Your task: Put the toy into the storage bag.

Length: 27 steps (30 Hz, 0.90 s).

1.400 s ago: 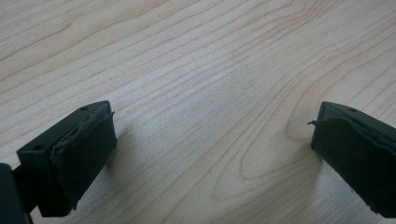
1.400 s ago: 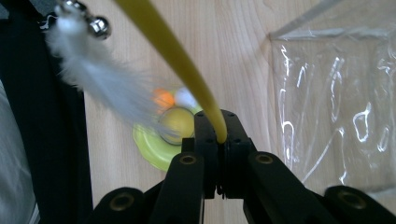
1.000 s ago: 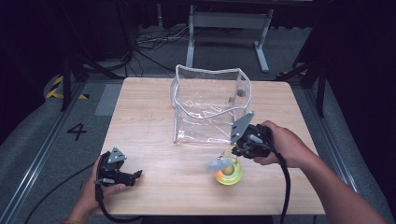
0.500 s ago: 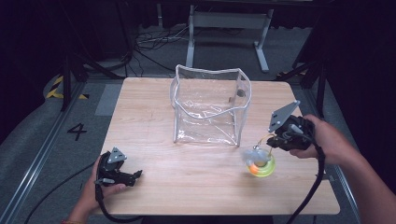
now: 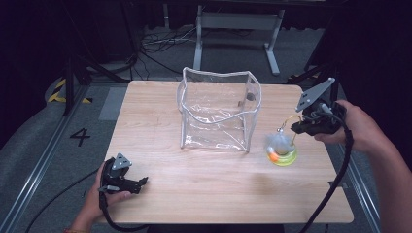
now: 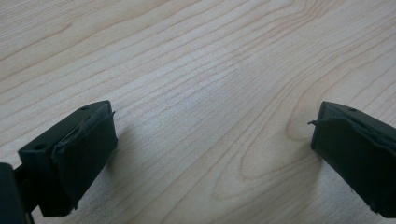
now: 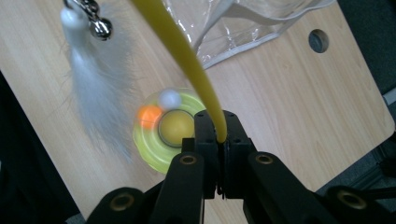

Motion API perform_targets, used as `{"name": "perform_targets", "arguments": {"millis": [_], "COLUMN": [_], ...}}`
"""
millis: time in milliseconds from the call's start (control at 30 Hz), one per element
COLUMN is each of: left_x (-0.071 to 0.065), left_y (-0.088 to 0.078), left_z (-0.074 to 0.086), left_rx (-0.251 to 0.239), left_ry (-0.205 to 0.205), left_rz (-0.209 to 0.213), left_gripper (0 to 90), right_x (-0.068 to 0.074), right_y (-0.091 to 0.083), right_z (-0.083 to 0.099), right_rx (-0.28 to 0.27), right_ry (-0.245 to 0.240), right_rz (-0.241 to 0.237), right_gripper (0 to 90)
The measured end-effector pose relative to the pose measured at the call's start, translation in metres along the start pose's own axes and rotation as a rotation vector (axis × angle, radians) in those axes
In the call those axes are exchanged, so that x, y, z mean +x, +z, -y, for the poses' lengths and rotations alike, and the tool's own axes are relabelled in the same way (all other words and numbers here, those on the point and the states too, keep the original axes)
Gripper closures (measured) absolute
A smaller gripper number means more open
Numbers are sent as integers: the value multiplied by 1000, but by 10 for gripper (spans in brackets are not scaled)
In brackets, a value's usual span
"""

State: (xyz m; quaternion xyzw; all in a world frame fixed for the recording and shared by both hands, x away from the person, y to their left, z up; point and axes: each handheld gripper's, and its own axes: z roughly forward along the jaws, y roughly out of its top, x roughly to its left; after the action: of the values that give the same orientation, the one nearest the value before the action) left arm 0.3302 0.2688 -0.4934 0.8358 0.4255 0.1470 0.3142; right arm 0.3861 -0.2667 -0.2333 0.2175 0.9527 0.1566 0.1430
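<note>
Gripping a thin yellow wand (image 7: 194, 70), the right tongs (image 7: 219, 140) have their jaws pinched tight on its lower end, so that it rises out from between them and arcs away. It belongs to a cat toy: just beyond the jaw tips sits the round yellow-green base (image 7: 161, 140), with an orange ball (image 7: 145, 115) and a white one (image 7: 169, 99) in its track, and off to one side of the wand hangs a white feather tuft (image 7: 100, 79) under a small metal bell (image 7: 100, 29). In the high view the toy (image 5: 282, 153) sits low beside the right tongs (image 5: 302, 127), whether resting on the table (image 5: 160, 121) or just off it I cannot tell. It should be light, with a springy wand that bends and lets the base swing; a grip near the base would steady it better. Farther off stands a clear plastic bag (image 5: 218, 111), soft-walled and open at the top. The left tongs (image 5: 138, 183) rest on the table, jaws spread wide with nothing between them.
</note>
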Motion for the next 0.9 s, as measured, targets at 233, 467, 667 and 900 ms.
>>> {"name": "perform_targets", "arguments": {"millis": [233, 467, 667, 900], "left_x": [0, 0, 0, 0], "left_y": [0, 0, 0, 0], "left_z": [0, 0, 0, 0], "left_rx": [0, 0, 0, -1], "left_ry": [0, -1, 0, -1], "left_rz": [0, 0, 0, 0], "left_gripper": [5, 5, 5, 5], "right_x": [-21, -34, -46, -56], "right_y": [-18, -34, -46, -58], "right_z": [-12, -22, -36, -52], "right_rx": [-2, 1, 3, -24], "right_ry": [32, 42, 48, 53], "right_rz": [47, 79, 100, 117], "right_gripper": [878, 878, 878, 878]}}
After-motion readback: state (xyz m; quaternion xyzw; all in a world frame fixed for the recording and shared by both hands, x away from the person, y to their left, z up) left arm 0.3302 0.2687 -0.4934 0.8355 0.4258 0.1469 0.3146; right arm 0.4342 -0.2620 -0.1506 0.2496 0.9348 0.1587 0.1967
